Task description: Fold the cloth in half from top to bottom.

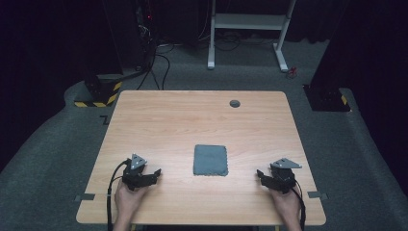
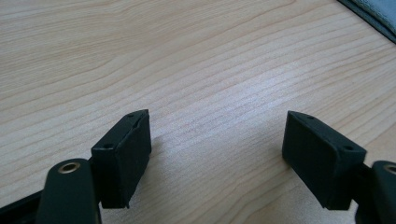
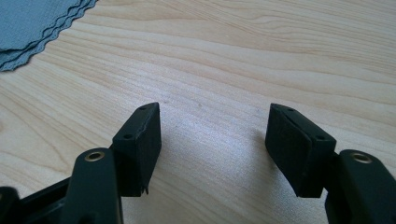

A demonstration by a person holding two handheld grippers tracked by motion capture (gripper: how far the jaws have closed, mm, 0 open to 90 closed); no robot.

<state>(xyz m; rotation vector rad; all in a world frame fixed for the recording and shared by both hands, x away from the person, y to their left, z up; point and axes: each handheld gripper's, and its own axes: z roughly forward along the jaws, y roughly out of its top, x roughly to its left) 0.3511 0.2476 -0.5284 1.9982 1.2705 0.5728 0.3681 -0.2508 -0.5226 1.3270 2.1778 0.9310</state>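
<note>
A folded grey rectangular cloth (image 1: 210, 160) with wavy edges lies flat near the middle of the light wooden bench (image 1: 183, 115), between the left gripper (image 1: 155, 173) and the right gripper (image 1: 260, 174), both released with jaws spread wide over bare wood, well apart from it.

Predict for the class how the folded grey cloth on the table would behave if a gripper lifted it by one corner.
The folded grey cloth would probably droop and unfold: the right gripper view shows thin stacked layers with wavy edges. It looks light, lying flat on the table. Pushed, it would likely bunch rather than slide whole.
</note>
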